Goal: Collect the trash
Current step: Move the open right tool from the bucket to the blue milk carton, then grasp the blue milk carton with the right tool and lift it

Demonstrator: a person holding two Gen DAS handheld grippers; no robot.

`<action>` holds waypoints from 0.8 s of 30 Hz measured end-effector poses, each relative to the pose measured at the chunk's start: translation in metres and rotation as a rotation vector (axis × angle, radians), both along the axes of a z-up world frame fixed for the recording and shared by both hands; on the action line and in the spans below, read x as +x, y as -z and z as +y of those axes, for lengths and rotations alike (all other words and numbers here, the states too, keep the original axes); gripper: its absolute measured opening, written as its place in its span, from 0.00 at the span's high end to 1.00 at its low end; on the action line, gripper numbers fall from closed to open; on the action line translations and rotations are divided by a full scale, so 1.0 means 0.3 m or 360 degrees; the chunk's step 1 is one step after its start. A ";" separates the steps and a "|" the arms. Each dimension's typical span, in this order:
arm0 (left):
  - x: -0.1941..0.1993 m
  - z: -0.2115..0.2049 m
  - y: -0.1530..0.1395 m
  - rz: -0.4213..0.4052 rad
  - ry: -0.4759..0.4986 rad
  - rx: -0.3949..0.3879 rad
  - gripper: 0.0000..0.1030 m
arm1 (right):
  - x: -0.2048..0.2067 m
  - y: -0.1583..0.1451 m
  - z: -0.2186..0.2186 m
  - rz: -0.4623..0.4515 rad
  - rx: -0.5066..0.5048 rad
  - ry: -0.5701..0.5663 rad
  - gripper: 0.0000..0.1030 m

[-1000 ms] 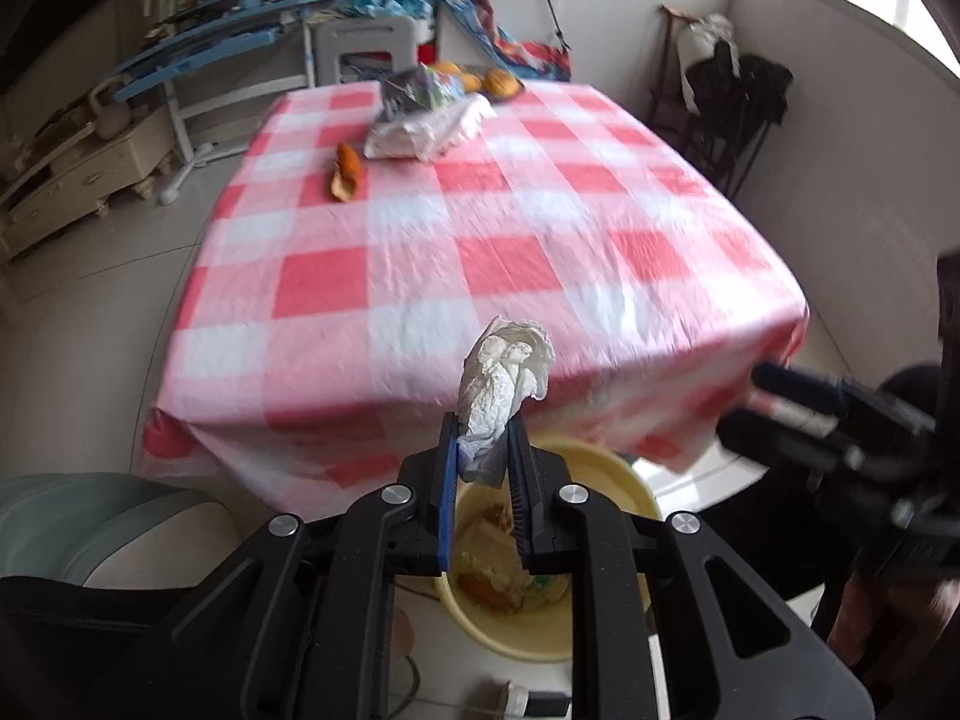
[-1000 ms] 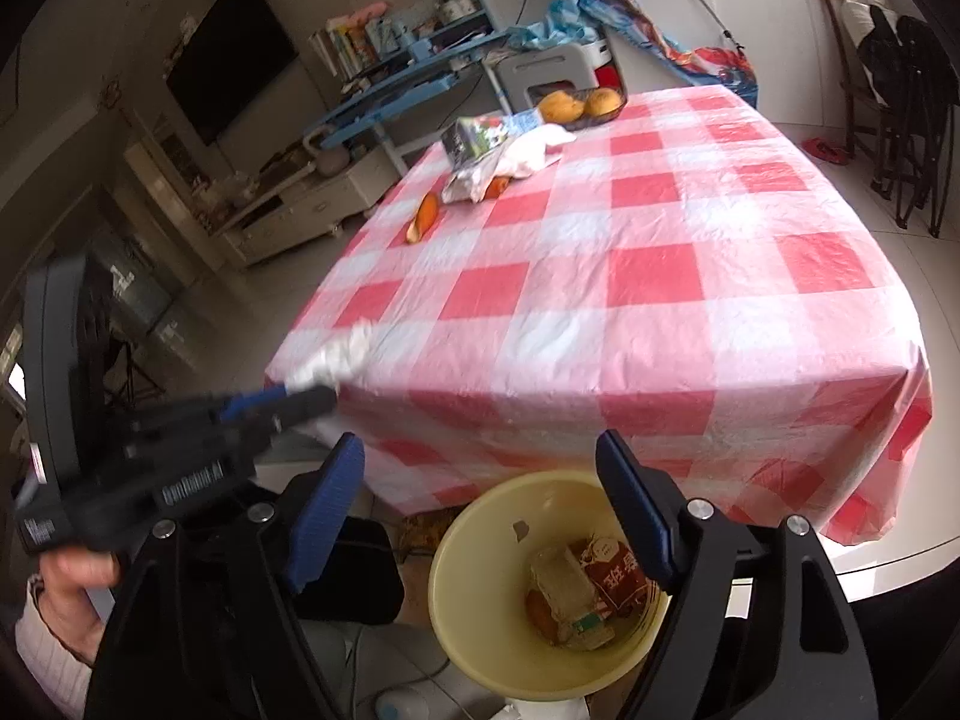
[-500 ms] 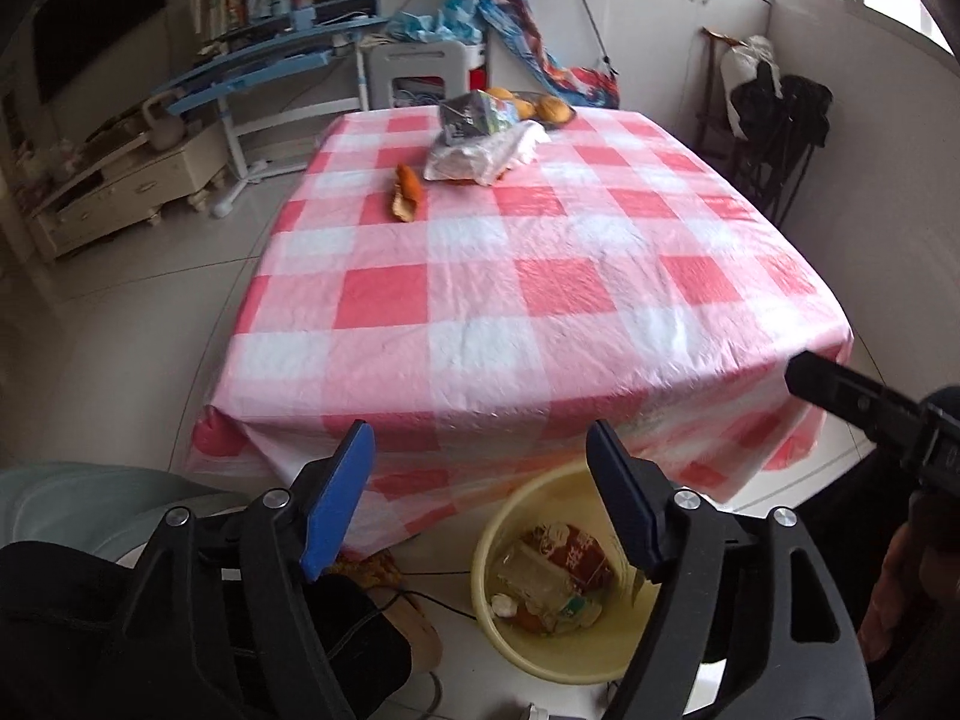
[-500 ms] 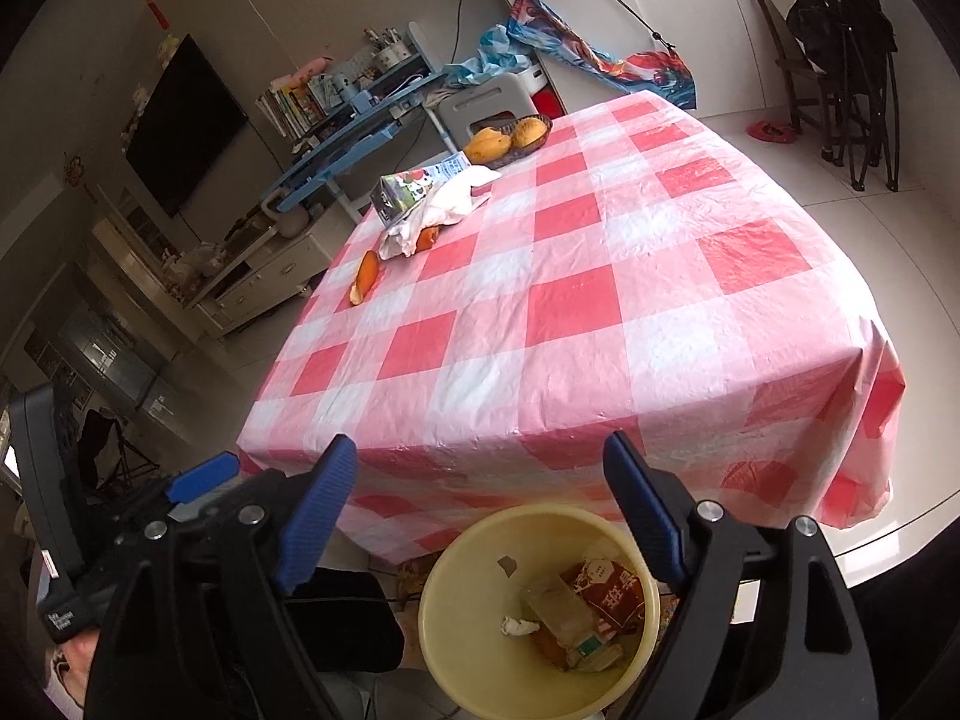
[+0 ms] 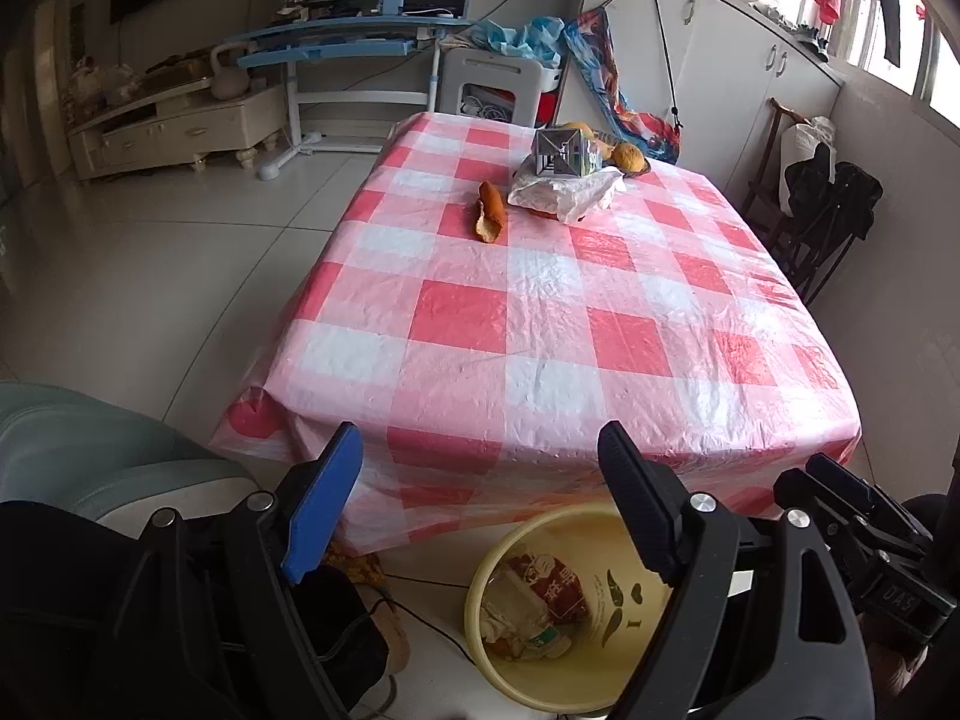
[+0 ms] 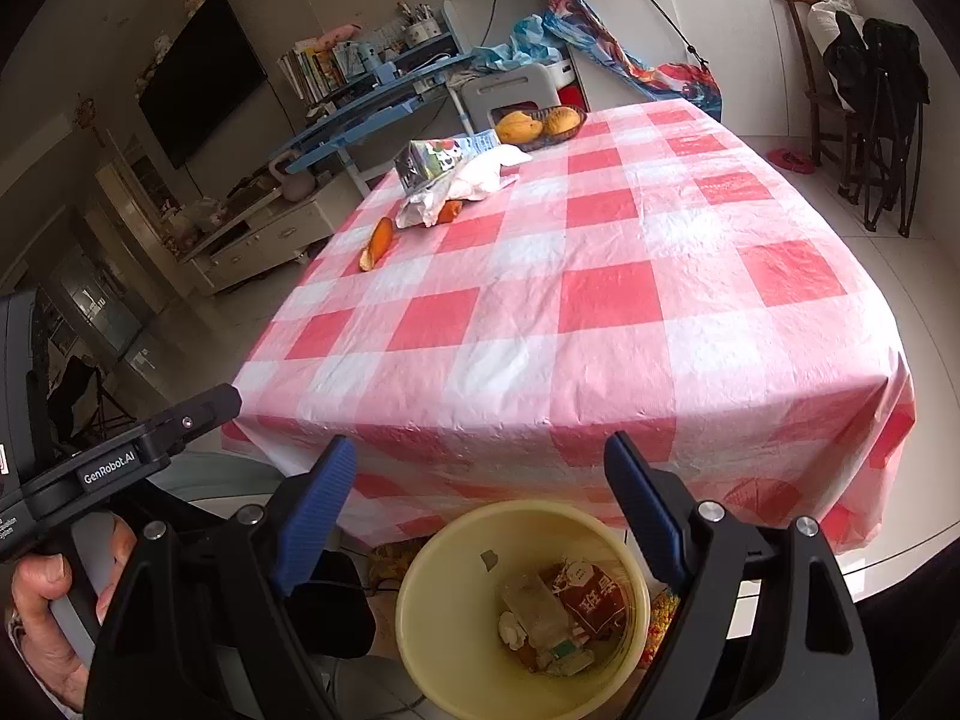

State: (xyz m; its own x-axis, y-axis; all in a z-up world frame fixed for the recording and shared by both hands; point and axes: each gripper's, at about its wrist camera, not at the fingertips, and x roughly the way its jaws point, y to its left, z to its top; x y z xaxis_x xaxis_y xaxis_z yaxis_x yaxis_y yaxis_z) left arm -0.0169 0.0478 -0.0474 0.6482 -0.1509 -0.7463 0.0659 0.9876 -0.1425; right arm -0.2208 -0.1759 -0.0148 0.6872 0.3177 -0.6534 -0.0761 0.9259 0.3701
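A living room with pale floor tiles holds a table draped in a red-and-white checked plastic cloth, with a blue desk and a cream low cabinet along the far wall at about 11 o'clock in the left wrist view. On the floor at the table's near edge stands a yellow bin, at 6 o'clock in both views, already holding trash: a red carton, a crumpled white tissue and other wrappers. The left gripper hangs above and just short of the bin with its jaws spread wide and nothing between them; its blue-faced finger sits at 7 o'clock and its black one at 5 o'clock. The right gripper is likewise wide apart and empty, poised directly over the bin's mouth. Trash not yet collected lies at the far end of the table, toward 12 o'clock in the left view: an orange peel alone on the cloth, just beside a crumpled white plastic bag, with a drink carton resting against the bag. Behind them sits a dark bowl of yellow-orange fruit. A dark folding chair stands by the wall at 2 o'clock in the right view.
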 end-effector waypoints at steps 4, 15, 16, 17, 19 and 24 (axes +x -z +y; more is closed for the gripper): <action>0.023 0.014 -0.035 -0.0015 -0.0011 -0.0060 0.25 | 0.034 -0.063 0.031 -0.0066 0.0039 -0.0072 0.19; 0.128 0.057 -0.026 0.0047 -0.0142 -0.0140 0.24 | 0.517 -0.291 0.096 -0.0184 0.0090 -0.0133 0.18; 0.136 0.052 -0.016 0.0065 -0.0129 -0.0148 0.24 | 0.582 -0.303 0.105 -0.0168 0.0102 -0.0131 0.18; 0.145 0.047 -0.007 0.0076 -0.0119 -0.0152 0.24 | 0.640 -0.306 0.112 -0.0144 0.0111 -0.0127 0.18; 0.158 0.047 -0.002 0.0082 -0.0119 -0.0166 0.24 | 0.765 -0.290 0.118 -0.0053 0.0195 -0.0109 0.19; 0.170 0.081 0.007 0.0119 -0.0162 -0.0265 0.24 | 0.988 -0.162 0.085 0.0171 0.0403 0.0016 0.24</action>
State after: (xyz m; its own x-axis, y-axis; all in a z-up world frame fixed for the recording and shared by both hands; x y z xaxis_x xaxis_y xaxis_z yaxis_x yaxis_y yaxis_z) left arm 0.0342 0.0720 -0.0496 0.6102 -0.2127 -0.7632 -0.0500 0.9510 -0.3050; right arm 0.0757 -0.1504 0.0337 0.6222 0.4736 -0.6233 -0.0152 0.8034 0.5953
